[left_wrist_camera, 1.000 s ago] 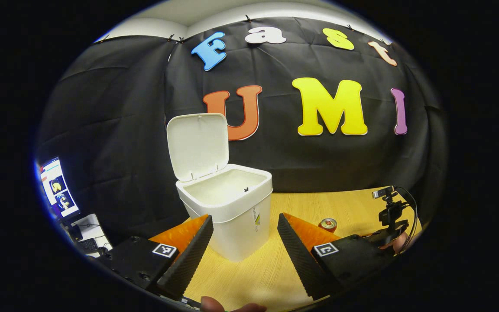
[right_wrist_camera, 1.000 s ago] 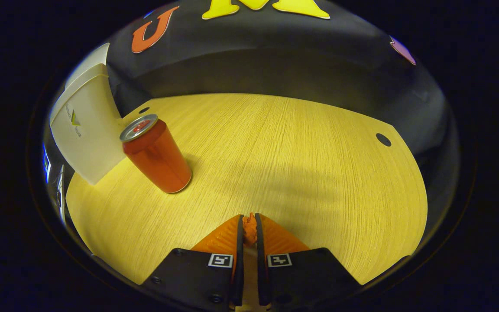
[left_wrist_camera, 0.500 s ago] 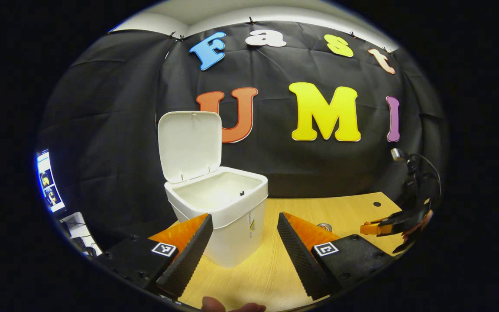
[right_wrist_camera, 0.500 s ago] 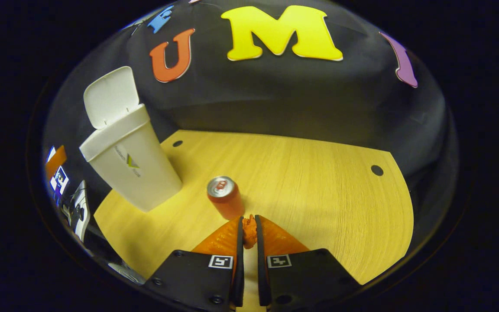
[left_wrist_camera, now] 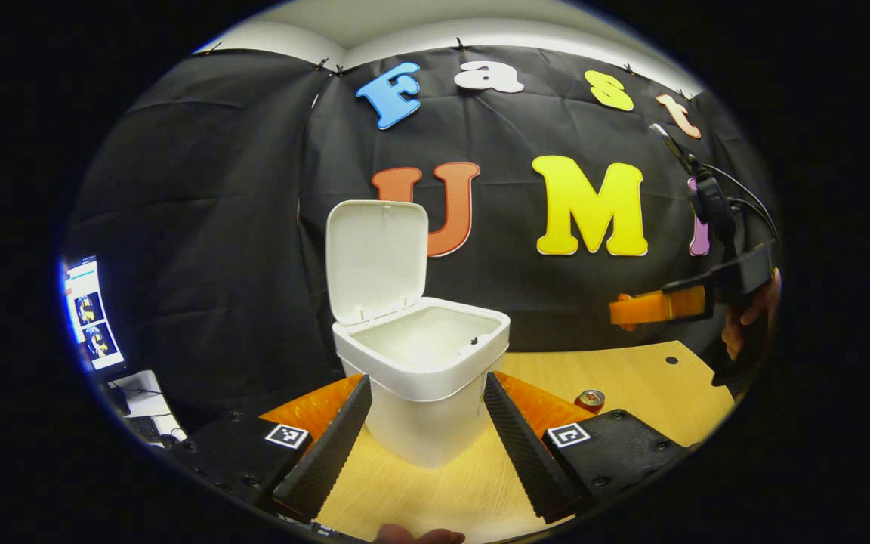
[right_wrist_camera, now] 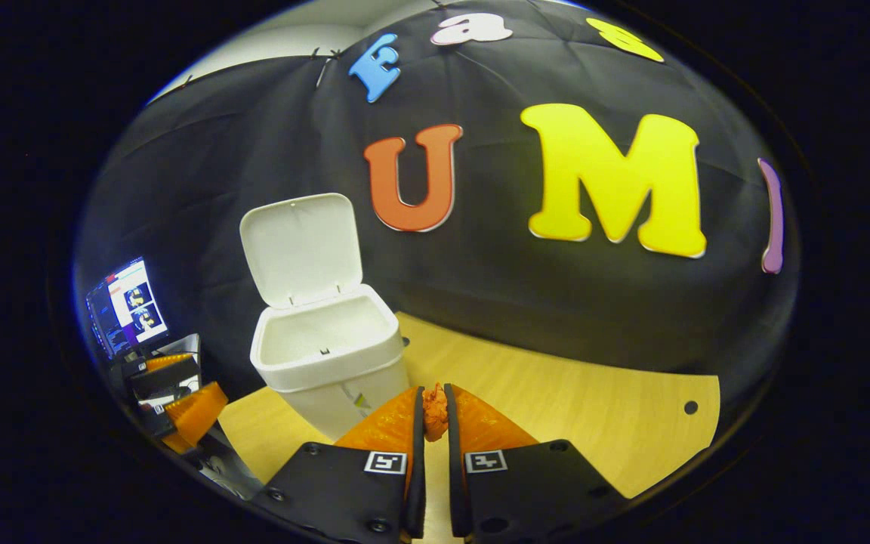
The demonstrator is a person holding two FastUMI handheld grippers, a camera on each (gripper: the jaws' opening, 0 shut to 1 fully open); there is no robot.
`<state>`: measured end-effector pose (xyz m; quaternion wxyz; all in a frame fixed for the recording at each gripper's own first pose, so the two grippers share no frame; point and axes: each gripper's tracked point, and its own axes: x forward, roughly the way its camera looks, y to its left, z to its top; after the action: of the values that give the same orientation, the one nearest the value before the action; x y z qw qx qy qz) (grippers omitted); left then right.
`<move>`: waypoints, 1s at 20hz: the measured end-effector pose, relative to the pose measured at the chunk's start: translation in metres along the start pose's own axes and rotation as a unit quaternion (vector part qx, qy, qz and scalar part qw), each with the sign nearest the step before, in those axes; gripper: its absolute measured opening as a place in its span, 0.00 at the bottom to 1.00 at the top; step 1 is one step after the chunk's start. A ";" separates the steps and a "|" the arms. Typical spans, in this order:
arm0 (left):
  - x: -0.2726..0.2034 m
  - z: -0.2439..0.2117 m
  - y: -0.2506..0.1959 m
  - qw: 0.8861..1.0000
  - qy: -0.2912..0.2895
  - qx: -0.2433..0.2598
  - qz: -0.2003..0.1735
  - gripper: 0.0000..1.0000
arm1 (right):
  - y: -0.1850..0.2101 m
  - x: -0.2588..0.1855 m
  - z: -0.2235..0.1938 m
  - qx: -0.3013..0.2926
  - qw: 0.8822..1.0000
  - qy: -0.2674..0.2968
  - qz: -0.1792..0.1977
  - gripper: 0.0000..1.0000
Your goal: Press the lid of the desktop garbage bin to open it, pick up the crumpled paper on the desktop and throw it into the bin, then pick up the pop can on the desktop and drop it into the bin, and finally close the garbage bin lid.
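The white bin stands on the wooden table with its lid tipped up and open. My left gripper is open, low in front of the bin, one finger on each side of it and apart from it. The pop can stands upright behind the right-hand finger. My right gripper is shut on a small orange crumpled paper, held above the table to the right of the bin and its lid. In the left gripper view the right gripper hovers high at the right, held by a hand.
A lit monitor and desk clutter sit beyond the table's left edge. The left gripper shows low at the left of the right gripper view. Bare tabletop stretches right of the bin, with small round holes near its edge.
My right gripper has risen from just above the table with the paper and now faces the open bin; the can has left its view. The left gripper shifted, centring the bin between its fingers.
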<state>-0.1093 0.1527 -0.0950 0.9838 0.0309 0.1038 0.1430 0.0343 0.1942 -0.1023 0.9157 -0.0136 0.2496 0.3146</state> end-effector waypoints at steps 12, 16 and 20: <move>-0.057 -0.021 0.110 0.990 0.014 -0.036 0.133 0.99 | 0.125 0.099 0.021 -0.079 0.993 0.011 0.083 0.14; -0.066 -0.026 0.130 0.986 0.017 -0.044 0.160 0.99 | 0.135 0.119 0.011 -0.094 0.992 0.030 0.075 0.14; -0.066 -0.029 0.136 0.984 0.017 -0.050 0.167 0.98 | 0.125 0.134 0.004 -0.118 0.991 0.037 0.048 0.25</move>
<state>-0.2146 0.2646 -0.0980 0.9443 -0.0043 0.1070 0.3113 0.0545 0.3712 -0.1449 0.8819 -0.1210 0.2445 0.3846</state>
